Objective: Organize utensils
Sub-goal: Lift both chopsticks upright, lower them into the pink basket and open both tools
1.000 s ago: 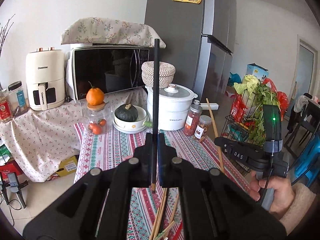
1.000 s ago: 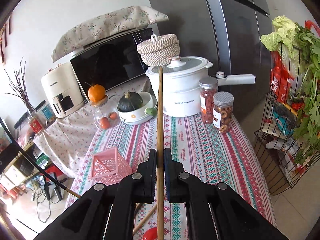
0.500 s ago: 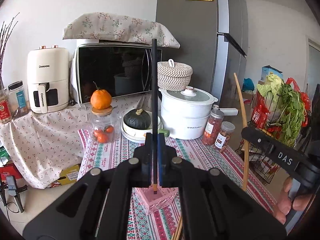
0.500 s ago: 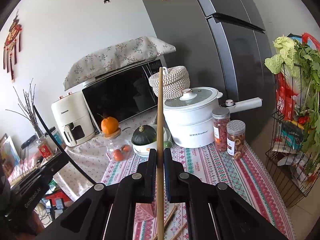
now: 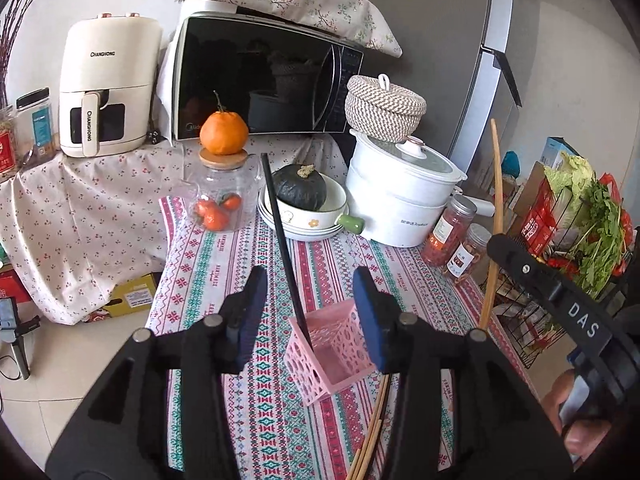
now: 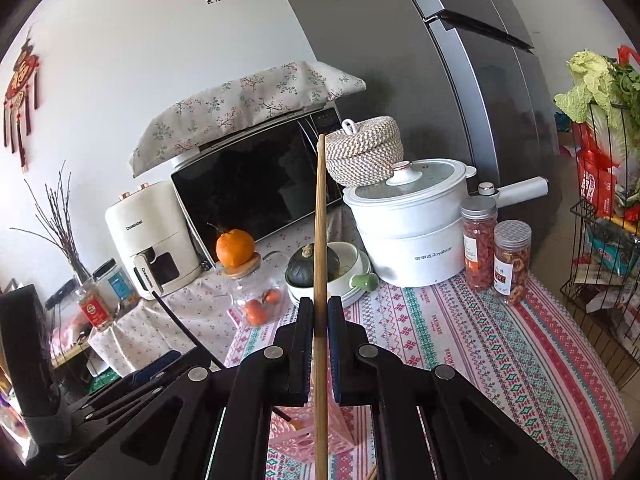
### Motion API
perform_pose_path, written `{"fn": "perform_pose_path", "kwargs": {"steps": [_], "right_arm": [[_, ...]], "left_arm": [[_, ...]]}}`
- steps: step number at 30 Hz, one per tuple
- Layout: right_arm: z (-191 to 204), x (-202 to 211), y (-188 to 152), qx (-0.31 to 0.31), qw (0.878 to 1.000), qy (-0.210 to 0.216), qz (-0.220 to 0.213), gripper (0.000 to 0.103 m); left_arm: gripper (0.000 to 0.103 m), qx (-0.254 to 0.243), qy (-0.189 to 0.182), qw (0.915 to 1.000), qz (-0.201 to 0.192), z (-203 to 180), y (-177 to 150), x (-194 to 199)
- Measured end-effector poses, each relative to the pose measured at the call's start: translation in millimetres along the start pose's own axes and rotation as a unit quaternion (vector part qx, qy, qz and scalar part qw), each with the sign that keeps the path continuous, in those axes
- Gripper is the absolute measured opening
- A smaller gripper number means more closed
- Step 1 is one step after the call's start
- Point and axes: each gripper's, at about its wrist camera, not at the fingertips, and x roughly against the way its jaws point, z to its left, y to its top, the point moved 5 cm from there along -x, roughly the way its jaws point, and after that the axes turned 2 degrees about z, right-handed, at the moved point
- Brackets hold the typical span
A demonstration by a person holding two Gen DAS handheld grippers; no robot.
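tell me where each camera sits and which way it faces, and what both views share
Left wrist: rides the open left hand-held gripper, looking down over the pink perforated plastic basket holding a leaning black chopstick; the person's right hand shows at the right edge.
Right wrist: rides the right hand-held gripper, shut on a long wooden chopstick, facing the white lidded pot.
Shared: basket, pot, black chopstick.

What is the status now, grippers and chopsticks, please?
Left gripper open; black chopstick leaning in pink basket. Right gripper shut on wooden chopstick. More chopsticks on table; nothing blocking basket.
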Motion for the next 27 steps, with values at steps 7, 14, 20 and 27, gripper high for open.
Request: {"fn": "perform_pose_path", "kwargs": {"steps": [7, 14, 20, 27], "right_arm": [[22, -29, 10, 0.010, 0.999, -0.033, -0.040, 0.007], [32, -61, 3, 0.004, 0.995, -0.068, -0.071, 0.007], [39, -73, -10, 0.031, 0.990, -0.105, -0.091, 0.007], [39, -79, -29, 0.049, 0.990, -0.114, -0.070, 0.008]], "left_arm": [[0.065, 0.001, 0.082, 0.9949, 0.059, 35, -15, 22], [0.072, 0.007, 0.126, 0.9858, 0.110, 73, -40, 17], [0.073, 0.009, 0.125, 0.9844, 0.123, 76, -45, 14], [0.074, 0.004, 0.119, 0.9855, 0.121, 67, -43, 13]]}}
